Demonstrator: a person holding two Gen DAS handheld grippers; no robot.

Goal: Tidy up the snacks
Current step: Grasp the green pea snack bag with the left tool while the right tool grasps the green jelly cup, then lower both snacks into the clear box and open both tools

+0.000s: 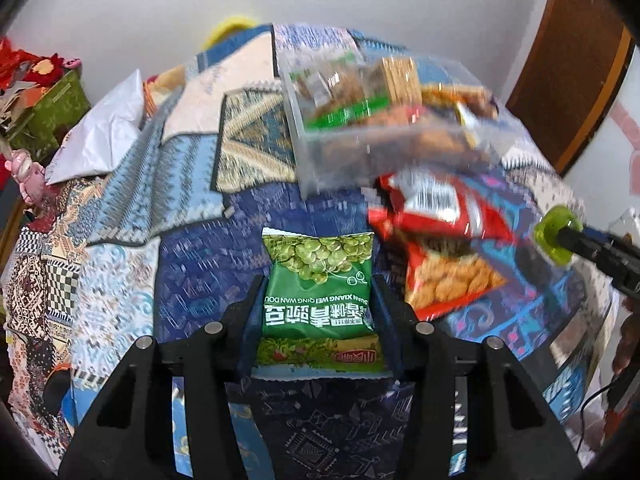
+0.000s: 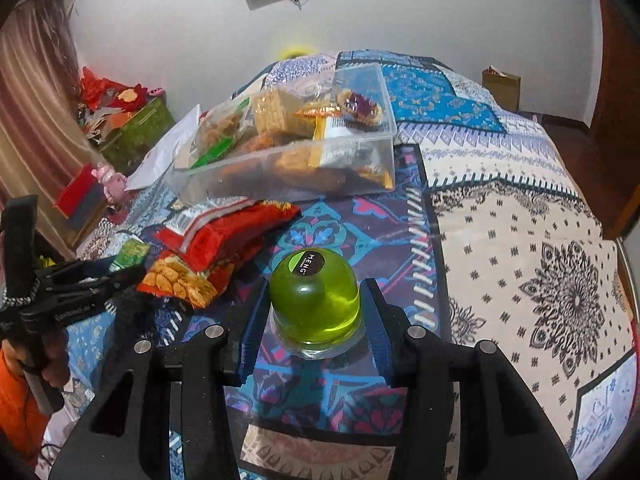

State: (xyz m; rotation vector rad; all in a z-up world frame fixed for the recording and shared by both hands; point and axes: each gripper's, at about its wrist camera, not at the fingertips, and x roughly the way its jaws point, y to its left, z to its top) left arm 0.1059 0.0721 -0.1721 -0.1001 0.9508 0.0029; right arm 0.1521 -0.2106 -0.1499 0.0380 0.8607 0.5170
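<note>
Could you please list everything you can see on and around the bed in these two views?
Green pea snack packet: one, green, between the left gripper's fingers.
Jelly cup: one, green with black label, between the right gripper's fingers.
Red snack bags: count unclear, red, heaped before the container.
Clear container: one, transparent, on the bed, full of snacks.
Patchwork bedspread: one, blue and cream, over the bed.
White bag: one, bed's left edge.
Green box: one, by the wall.
Left gripper: black.
Right gripper: black.
</note>
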